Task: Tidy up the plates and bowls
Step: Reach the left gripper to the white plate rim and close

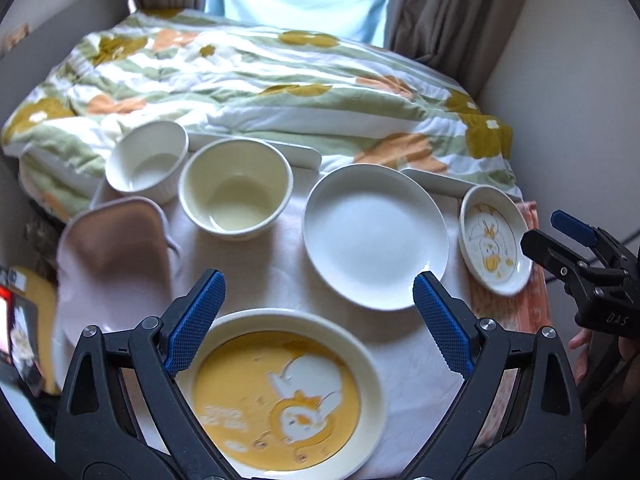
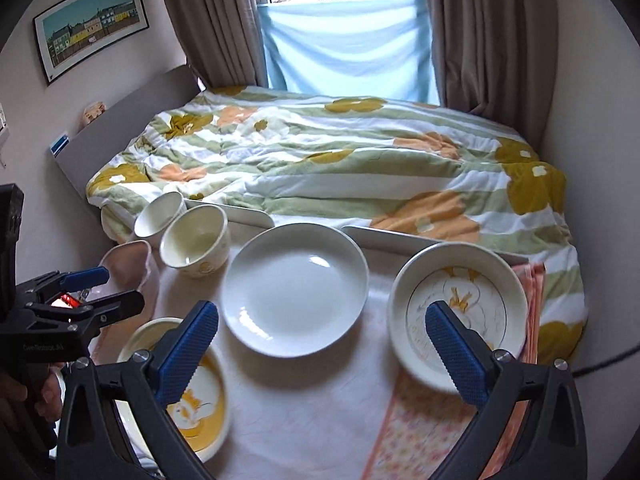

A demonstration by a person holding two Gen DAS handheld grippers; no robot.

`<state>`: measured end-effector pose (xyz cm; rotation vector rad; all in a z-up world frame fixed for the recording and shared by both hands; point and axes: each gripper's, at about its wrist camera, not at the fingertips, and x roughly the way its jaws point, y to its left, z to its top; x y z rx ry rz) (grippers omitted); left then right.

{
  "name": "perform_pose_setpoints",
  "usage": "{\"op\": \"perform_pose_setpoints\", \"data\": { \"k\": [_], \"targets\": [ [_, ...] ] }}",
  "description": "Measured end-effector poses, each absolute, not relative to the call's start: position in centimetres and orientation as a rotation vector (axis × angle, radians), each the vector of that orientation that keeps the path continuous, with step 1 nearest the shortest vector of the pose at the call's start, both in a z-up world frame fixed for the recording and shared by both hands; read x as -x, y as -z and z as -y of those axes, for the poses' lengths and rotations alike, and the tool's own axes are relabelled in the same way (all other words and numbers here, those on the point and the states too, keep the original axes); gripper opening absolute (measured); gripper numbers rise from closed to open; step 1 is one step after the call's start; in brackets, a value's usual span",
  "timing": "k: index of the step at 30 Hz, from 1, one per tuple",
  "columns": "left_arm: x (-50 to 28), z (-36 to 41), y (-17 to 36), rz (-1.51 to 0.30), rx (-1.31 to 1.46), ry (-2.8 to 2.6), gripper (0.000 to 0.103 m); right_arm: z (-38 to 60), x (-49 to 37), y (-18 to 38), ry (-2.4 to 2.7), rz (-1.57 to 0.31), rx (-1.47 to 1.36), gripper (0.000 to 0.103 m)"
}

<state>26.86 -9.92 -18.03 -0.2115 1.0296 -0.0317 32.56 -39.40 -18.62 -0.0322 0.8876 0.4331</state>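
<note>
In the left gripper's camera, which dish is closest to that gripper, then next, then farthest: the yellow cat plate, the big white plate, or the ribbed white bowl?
From the left gripper:
1. Yellow cat plate, right under its fingers.
2. Big white plate, ahead, a bit right.
3. Ribbed white bowl, far back on the left, by the quilt.

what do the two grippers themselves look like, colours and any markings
Both are black plastic frames with silver pivot bolts and blue ridged finger pads. The left gripper carries faint white lettering on its body, seen from the right wrist view. The right gripper shows white letters "DAS" in the left wrist view.
</note>
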Motion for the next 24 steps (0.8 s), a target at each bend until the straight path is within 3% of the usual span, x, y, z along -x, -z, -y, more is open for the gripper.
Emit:
{"op": "perform_pose_setpoints", "data": {
  "k": [8,16,19,21,24],
  "targets": [
    [-30.7,11.5,24.3,-1.133,0.409,-0.074,0.095,39.7,-42.2,24.4,-0.568,-1.135,0.113,0.103],
    [-33.3,12.4,27.8,-1.231,0.494,-0.124,0.094,37.2,-46.6,28.0,-0.697,-1.275,0.181,0.103],
    [-33.8,12.4,28.8,-1.267,0.504,-0.142,0.082,36.3,-47.0,29.1,-0.749,-1.311,0.201,0.088],
    [-34.0,12.4,29.4,-1.282,0.513,-0.141,0.073,35.9,-47.1,29.9,-0.77,-1.334,0.204,0.071],
    [-34.3,12.4,30.1,-1.294,0.515,-0.15,0.062,35.4,-47.1,31.0,-0.794,-1.359,0.227,0.058]
  ]
}}
